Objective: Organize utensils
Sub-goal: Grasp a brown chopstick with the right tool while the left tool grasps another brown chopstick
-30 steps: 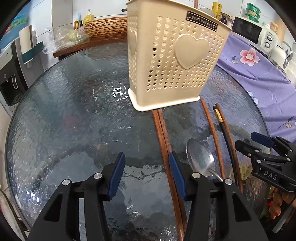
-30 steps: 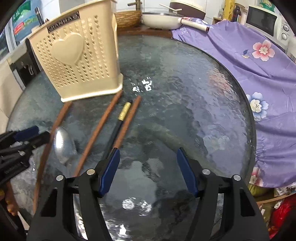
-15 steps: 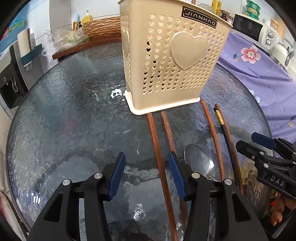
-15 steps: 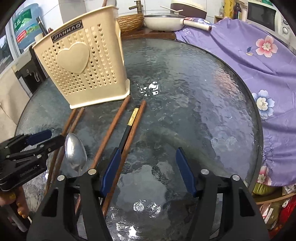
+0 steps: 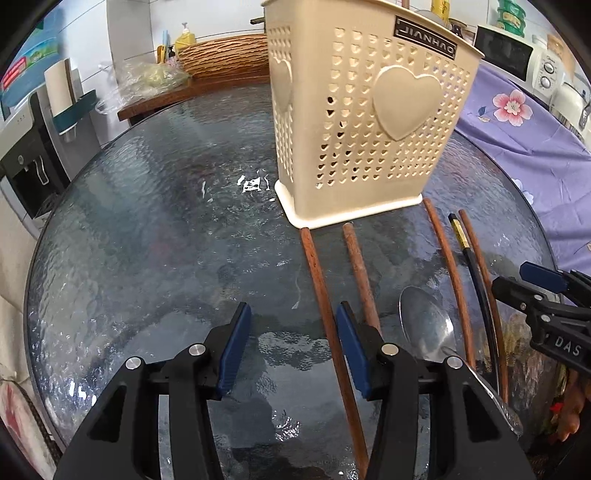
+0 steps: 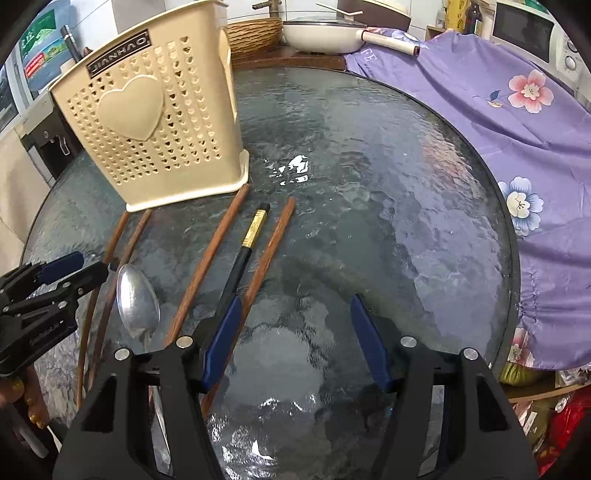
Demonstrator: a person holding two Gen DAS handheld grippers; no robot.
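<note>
A cream perforated utensil holder [image 5: 369,140] [image 6: 155,122] stands on the round glass table [image 5: 147,240]. In front of it lie several brown chopsticks [image 5: 321,288] [image 6: 210,258], one black chopstick with a gold band [image 5: 476,288] [image 6: 240,266] and a steel spoon [image 5: 424,325] [image 6: 136,299]. My left gripper [image 5: 293,347] hangs open over the table, and the leftmost brown chopstick runs under its right pad. My right gripper [image 6: 295,339] is open over bare glass. The rightmost brown chopstick passes by its left pad. Neither gripper holds anything.
A purple flowered cloth [image 6: 498,110] covers the surface to the right of the table. Behind the table are a white pan [image 6: 321,35], a wicker basket [image 5: 221,59] and a microwave [image 5: 506,55]. A water dispenser [image 5: 29,155] stands at the left.
The two leftmost brown chopsticks lay side by side a second ago and now lie apart. Both grippers have kept their opening and hardly shifted.
</note>
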